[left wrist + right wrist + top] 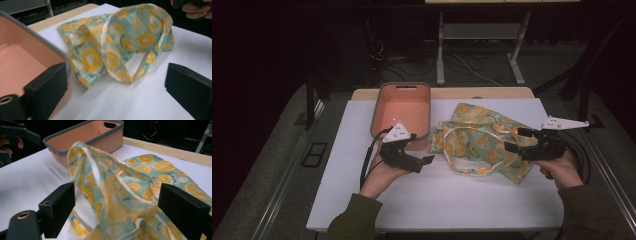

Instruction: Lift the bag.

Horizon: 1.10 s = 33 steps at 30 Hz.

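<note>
A teal cloth bag (482, 140) printed with orange citrus slices lies crumpled on the white table (437, 195), its pale handles looped on top. To its left stands a salmon bin (402, 107) with a grey rim. My left gripper (421, 148) is open by the bin's near right corner, facing the bag. In the left gripper view the jaws (117, 87) stand wide apart, short of the bag (120, 45), with the bin's rim (37, 37) at left. My right gripper (517, 140) is open at the bag's right side. Bag fabric (140, 177) sits between its spread jaws (117, 207).
A wooden strip (442, 93) runs along the table's far edge behind the bin (110, 141). Beyond it, metal desk legs (440, 50) and cables sit on the dark floor. Bare white surface lies in front of both hands. The left gripper (17, 132) appears far off in the right gripper view.
</note>
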Each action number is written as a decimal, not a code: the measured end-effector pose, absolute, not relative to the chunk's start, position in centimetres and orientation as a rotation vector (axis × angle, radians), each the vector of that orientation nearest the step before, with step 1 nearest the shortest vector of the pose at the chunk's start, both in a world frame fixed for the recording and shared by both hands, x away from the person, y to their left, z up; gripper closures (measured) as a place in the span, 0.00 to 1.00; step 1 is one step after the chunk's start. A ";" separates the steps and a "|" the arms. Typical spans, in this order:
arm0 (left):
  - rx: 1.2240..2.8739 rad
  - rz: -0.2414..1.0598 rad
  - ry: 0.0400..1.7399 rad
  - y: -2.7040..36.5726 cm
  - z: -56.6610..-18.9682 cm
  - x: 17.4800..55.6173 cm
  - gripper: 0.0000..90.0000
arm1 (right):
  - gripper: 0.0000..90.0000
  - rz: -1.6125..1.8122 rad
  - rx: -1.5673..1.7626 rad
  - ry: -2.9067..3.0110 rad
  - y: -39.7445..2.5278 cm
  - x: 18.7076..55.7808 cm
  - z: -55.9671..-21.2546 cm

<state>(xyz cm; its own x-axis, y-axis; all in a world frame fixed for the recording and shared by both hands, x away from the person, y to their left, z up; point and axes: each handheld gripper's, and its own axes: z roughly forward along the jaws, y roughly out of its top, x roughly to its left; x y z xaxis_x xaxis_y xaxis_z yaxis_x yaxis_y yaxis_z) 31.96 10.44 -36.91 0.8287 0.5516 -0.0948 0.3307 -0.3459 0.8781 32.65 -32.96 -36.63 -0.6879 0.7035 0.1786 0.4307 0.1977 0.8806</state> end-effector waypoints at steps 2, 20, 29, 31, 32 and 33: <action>1.965 0.266 0.663 11.1 -37.2 31.6 0.00 | 0.13 1.480 1.066 2.224 -32.9 32.2 -36.8; 1.979 0.281 0.708 16.0 -40.4 28.3 0.00 | 0.13 1.486 1.046 2.202 -34.0 28.5 -39.8; 1.968 0.257 0.739 18.2 -42.3 27.0 0.00 | 0.13 1.450 1.075 2.217 -34.3 26.8 -42.1; 1.971 0.248 0.751 18.4 -42.8 26.6 0.00 | 0.13 1.435 1.085 2.234 -34.4 26.6 -42.5; 1.982 0.249 0.750 18.6 -43.0 26.4 0.00 | 0.13 1.426 1.086 2.240 -34.4 26.5 -42.7; 1.989 0.246 0.756 18.7 -43.2 26.3 0.00 | 0.13 1.412 1.082 2.246 -34.4 26.4 -42.8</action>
